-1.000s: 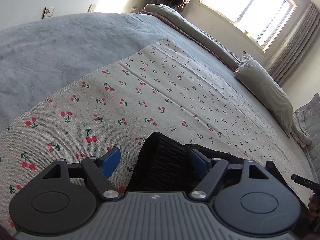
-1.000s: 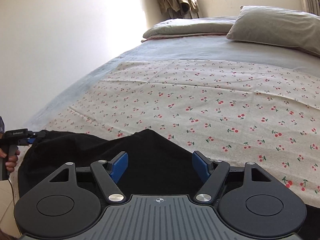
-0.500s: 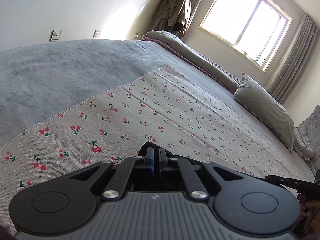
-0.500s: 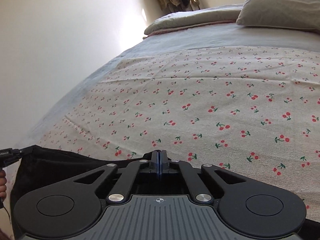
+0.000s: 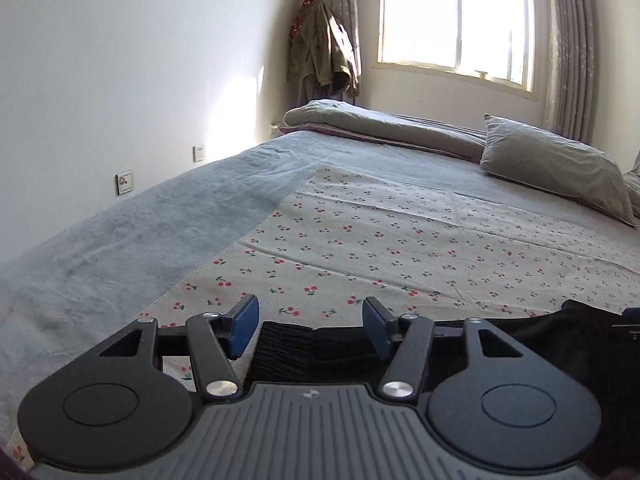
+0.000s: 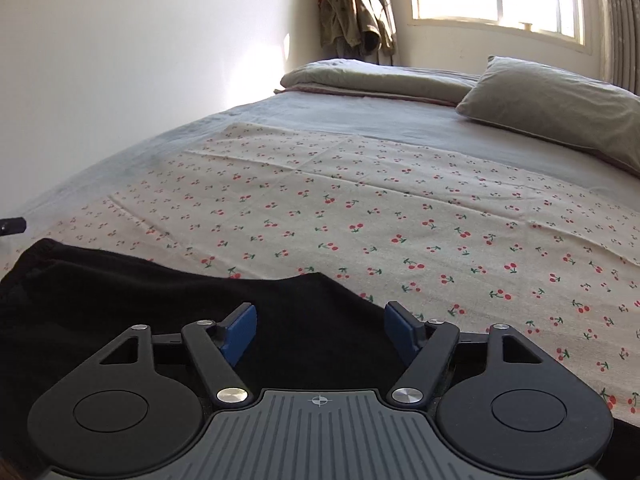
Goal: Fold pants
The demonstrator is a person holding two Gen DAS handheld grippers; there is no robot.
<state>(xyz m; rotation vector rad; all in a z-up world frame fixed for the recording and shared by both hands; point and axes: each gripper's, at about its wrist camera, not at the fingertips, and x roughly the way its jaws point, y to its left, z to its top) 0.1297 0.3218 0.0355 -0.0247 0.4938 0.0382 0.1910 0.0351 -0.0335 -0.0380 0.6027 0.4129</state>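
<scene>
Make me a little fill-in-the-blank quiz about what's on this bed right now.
1. The pants lying on the bed are ___ in colour.
2. The cloth under them is printed with red ___.
3. Both the left tool and the right tool have jaws standing ___.
4. A grey ___ lies near the window.

Missing words: black; cherries; open; pillow

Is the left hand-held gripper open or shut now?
Open. The left hand-held gripper has just been opening; its blue pads stand apart, with the black pants between them but unpinched.
</scene>
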